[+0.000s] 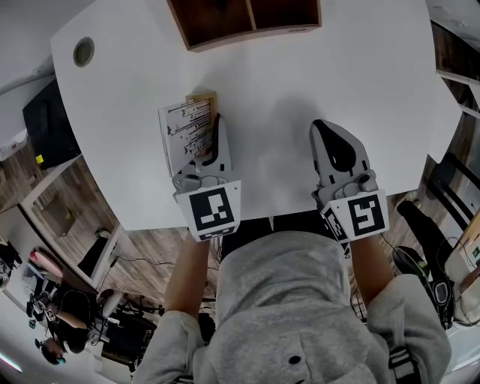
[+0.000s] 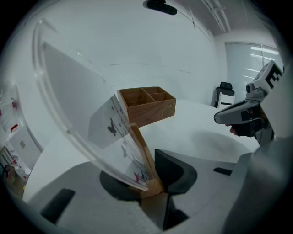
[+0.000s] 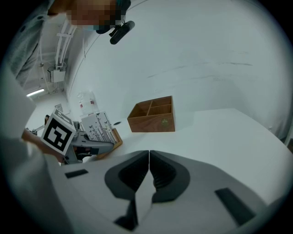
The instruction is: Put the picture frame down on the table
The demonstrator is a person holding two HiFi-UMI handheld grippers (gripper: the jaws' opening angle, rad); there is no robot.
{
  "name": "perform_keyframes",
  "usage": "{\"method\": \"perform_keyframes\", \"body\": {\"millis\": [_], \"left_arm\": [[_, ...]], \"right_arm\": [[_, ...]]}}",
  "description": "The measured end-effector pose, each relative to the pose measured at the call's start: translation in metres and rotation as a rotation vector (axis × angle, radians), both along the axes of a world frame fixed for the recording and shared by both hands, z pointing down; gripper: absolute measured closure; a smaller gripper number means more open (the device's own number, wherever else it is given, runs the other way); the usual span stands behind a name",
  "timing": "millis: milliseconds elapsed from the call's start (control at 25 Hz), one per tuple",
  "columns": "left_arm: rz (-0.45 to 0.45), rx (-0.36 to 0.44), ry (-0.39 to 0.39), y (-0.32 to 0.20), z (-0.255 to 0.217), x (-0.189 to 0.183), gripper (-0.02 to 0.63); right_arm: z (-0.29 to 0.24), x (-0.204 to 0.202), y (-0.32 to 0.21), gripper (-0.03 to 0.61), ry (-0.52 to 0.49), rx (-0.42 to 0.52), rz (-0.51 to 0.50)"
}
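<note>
Head view, table: the white table (image 1: 300, 90) fills the scene, and both grippers are over its near edge.
Head view, left gripper: the left gripper (image 1: 212, 131) is at the near left, clamped on the picture frame (image 1: 187, 129). The printed panel stands on the gripper's left side and reaches a little farther than its tips.
Head view, right gripper: the right gripper (image 1: 327, 129) is at the near right, well apart from the frame.
Head view, wooden box: a wooden box (image 1: 247, 19) with compartments stands at the far edge.
Left gripper view, grip: the left gripper (image 2: 149, 179) has its jaws closed on the frame's wooden base, which is wedged right between the pads.
Left gripper view, picture frame: the picture frame (image 2: 120, 137) tilts up and to the left from the jaws, its clear panel rising well above them. The table lies beyond it.
Left gripper view, surroundings: the wooden box (image 2: 149, 106) is farther off and the right gripper (image 2: 247, 113) is at the right.
Right gripper view, jaws: the right gripper (image 3: 149, 161) is clenched, pads touching, with nothing between them.
Right gripper view, picture frame: the picture frame (image 3: 97, 127) is off to the left in the left gripper (image 3: 87, 148). Its base is low by the tabletop, but I cannot tell if it touches.
Right gripper view, wooden box: the wooden box (image 3: 153, 115) stands far ahead.
</note>
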State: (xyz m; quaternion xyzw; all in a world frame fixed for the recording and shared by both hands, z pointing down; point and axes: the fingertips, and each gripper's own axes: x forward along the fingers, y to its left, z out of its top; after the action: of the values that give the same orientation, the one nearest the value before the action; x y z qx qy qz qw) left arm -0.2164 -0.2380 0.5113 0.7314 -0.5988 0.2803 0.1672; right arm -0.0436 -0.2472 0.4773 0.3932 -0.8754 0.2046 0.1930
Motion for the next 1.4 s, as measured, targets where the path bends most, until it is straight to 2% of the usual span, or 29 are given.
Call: {"method": "perform_keyframes", "body": {"millis": [560, 760, 1160, 1280, 1400], "left_arm": [[-0.027, 0.023, -0.038, -0.005, 0.005, -0.005, 0.5], [-0.04, 0.024, -0.026, -0.004, 0.007, -0.004, 0.497], [-0.062, 0.036, 0.052, -0.001, 0.005, 0.002, 0.335], [-0.049, 0.056, 0.053, 0.003, 0.003, 0.004, 0.328], [-0.063, 0.039, 0.051, 0.01, 0.003, 0.002, 0.328]], "right_arm": [[0.002, -0.013, -0.001, 0.552, -0.019, -0.016, -0.016], [0.003, -0.01, 0.0, 0.552, -0.028, -0.014, -0.017], [-0.006, -0.002, 0.002, 0.552, -0.036, 0.003, -0.026], [-0.01, 0.001, 0.002, 0.552, -0.039, 0.01, -0.028], [-0.014, 0.005, 0.003, 0.552, -0.037, 0.021, -0.037]]}}
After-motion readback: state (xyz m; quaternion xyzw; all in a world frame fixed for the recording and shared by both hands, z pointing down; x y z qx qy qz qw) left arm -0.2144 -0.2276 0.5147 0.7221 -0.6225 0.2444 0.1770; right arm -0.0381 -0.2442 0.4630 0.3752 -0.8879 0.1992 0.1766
